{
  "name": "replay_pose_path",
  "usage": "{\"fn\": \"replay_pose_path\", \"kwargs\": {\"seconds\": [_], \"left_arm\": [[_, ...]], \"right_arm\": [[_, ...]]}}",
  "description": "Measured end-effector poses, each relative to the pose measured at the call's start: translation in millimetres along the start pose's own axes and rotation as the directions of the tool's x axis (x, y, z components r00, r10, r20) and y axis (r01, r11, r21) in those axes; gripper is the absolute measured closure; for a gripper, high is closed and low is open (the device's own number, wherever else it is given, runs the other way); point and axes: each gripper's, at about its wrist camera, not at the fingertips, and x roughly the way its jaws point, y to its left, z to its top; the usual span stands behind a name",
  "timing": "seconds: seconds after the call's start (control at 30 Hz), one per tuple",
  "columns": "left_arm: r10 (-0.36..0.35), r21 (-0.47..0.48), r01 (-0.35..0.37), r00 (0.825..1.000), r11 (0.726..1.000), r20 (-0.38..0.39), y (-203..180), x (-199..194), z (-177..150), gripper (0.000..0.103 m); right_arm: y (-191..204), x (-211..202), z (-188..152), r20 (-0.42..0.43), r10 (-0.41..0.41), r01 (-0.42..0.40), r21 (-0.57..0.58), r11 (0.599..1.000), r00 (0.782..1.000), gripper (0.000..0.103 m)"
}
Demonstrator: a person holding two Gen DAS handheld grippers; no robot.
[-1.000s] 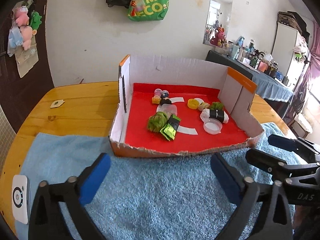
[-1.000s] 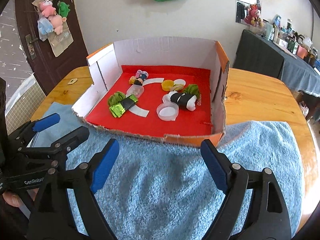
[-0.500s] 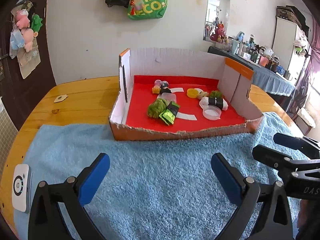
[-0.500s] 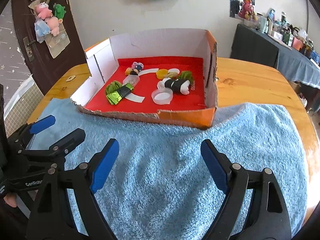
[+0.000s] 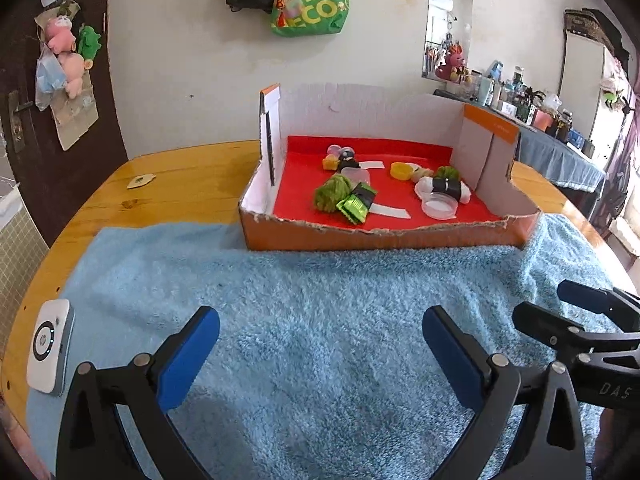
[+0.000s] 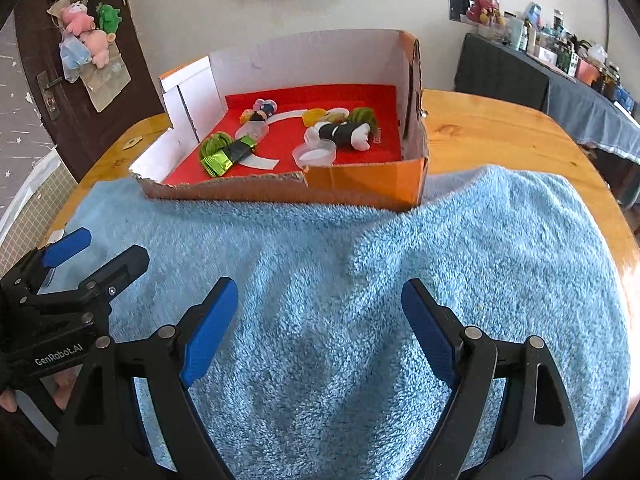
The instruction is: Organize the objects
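Observation:
A cardboard box (image 5: 380, 236) (image 6: 360, 188) with a red floor stands on the far edge of a blue towel (image 5: 320, 320) (image 6: 360, 280). In it lie a green pompom with a shiny green wrapper (image 5: 344, 200) (image 6: 222, 154), a white roll with a black band (image 5: 444, 188) (image 6: 344, 132), a clear round lid (image 5: 438, 210) (image 6: 316, 154), a yellow cap (image 5: 400, 170) (image 6: 314, 116) and small toy figures (image 5: 340, 156) (image 6: 260, 110). My left gripper (image 5: 320, 352) is open and empty over the towel. My right gripper (image 6: 320, 320) is open and empty over the towel, beside the left one.
A white device (image 5: 50, 346) lies at the towel's left edge on the round wooden table (image 5: 180, 184) (image 6: 500, 132). A small tag (image 5: 140, 181) lies on the wood. A cluttered side table (image 6: 560, 68) stands at the back right. A dark door (image 6: 60, 60) is at the left.
Both grippers have drawn back and lowered from the box, which now looks farther and seen from a flatter angle. Both stay open and empty.

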Motion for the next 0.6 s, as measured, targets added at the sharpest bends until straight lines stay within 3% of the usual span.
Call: {"fn": "replay_pose_path", "kwargs": {"seconds": [0.33, 0.6], "left_arm": [[0.035, 0.02, -0.035, 0.999, 0.999, -0.01, -5, 2, -11, 0.0], [0.015, -0.012, -0.016, 0.998, 1.0, -0.058, 1, 9, -15, 0.0]], "right_arm": [[-2, 5, -8, -0.005, -0.01, 0.01, 0.013, 1.0, 1.0, 0.019], [-5, 10, -14, -0.009, -0.015, 0.015, 0.024, 1.0, 1.0, 0.019]]}}
